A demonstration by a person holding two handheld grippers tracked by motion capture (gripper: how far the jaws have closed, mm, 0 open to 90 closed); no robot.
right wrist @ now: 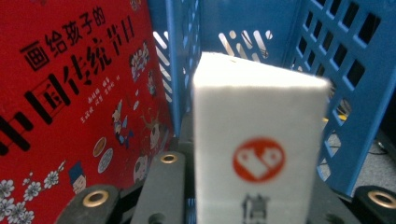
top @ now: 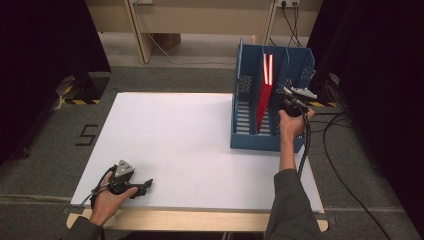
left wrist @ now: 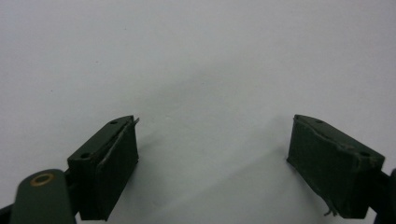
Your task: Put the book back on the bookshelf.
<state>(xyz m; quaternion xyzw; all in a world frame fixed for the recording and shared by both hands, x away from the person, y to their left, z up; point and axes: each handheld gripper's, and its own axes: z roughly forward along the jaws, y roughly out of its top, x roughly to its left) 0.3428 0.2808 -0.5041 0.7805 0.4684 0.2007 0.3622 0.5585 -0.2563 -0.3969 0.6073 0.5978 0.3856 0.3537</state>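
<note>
My right claw (right wrist: 254, 205) grips a white book (right wrist: 257, 140) at the blue rack (top: 270, 90); left claw (left wrist: 215, 163) released on bench (top: 190, 145); book may snag the divider if tilted.

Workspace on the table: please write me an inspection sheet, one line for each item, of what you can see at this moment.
Surface: white table, bare apart from the rack and the left gripper.
Job's things: blue file rack at the far right of the table; red book stands in a middle slot; white book is held in the next slot.
Clutter: nothing seen.
Grippers: left gripper open, nothing between its jaws, resting at the near left corner; right gripper shut on the white book at the rack.
Cables: black cable trails from the right gripper; more cables lie on the floor at the right.
Surroundings: grey carpet, dark curtains at both sides, wooden furniture behind.
</note>
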